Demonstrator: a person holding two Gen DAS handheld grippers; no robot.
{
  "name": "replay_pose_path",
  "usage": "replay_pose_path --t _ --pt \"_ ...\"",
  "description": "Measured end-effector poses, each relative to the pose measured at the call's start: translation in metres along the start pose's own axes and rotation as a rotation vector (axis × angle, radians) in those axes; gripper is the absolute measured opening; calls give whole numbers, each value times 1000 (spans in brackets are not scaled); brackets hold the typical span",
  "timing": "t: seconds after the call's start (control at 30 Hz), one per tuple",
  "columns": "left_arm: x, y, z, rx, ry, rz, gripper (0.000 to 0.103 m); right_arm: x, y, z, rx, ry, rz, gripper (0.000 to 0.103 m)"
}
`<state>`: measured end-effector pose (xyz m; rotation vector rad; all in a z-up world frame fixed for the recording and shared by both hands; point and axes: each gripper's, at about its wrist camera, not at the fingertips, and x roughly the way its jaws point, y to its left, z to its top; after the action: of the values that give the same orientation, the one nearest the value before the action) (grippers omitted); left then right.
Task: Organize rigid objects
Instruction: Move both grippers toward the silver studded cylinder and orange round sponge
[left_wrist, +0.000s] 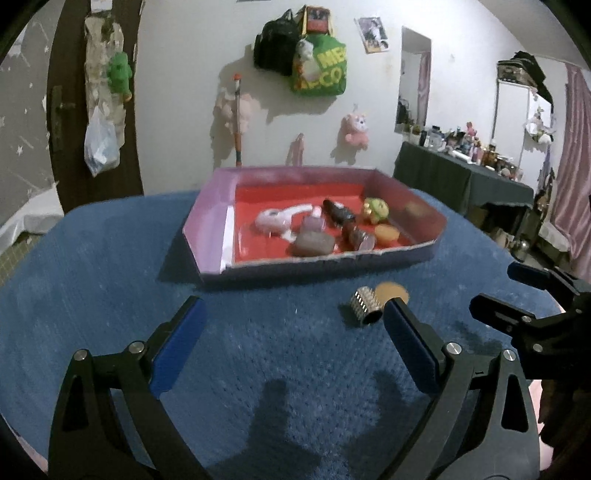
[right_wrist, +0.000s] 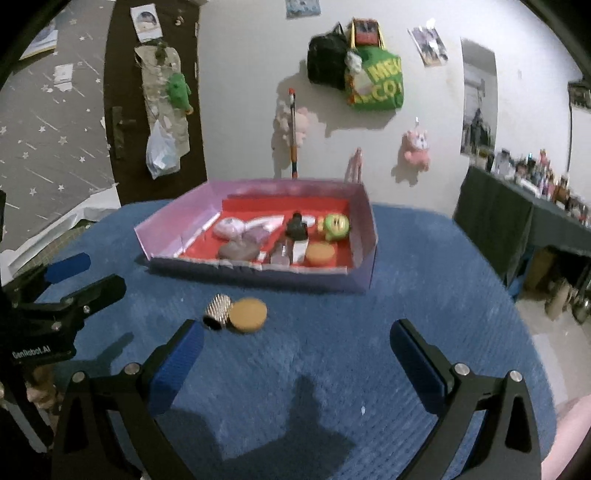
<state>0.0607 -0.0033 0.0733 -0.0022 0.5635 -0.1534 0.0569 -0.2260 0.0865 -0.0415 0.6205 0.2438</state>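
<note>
A silver ribbed cylinder (left_wrist: 364, 308) (right_wrist: 218, 312) lies on the blue cloth, touching a flat tan disc (left_wrist: 395, 291) (right_wrist: 249, 315). Behind them stands a pink-walled tray (left_wrist: 210, 221) (right_wrist: 365, 229) with a red floor. It holds a green-yellow toy (left_wrist: 376, 210), an orange disc (right_wrist: 319, 254), dark bottles and several other small items. My left gripper (left_wrist: 294, 308) (right_wrist: 98, 273) is open and empty, its right finger just beside the cylinder. My right gripper (right_wrist: 297, 328) (left_wrist: 498, 288) is open too, the cylinder just beyond its left fingertip.
The blue cloth (left_wrist: 110, 295) covers a rounded table whose edge falls away at left and right. Bags and plush toys hang on the wall (right_wrist: 369, 81) behind. A dark side table (left_wrist: 461, 177) crowded with bottles stands at the right.
</note>
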Motion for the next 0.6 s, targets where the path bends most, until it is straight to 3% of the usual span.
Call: replay_pose_path --t 0.23,0.6 --pt "15 -3 -17 -2 48 20 98 18 -4 -22 38 36 -30 103" --pt "23 -3 -22 -11 97 5 98 25 -4 -30 22 68 -27 103"
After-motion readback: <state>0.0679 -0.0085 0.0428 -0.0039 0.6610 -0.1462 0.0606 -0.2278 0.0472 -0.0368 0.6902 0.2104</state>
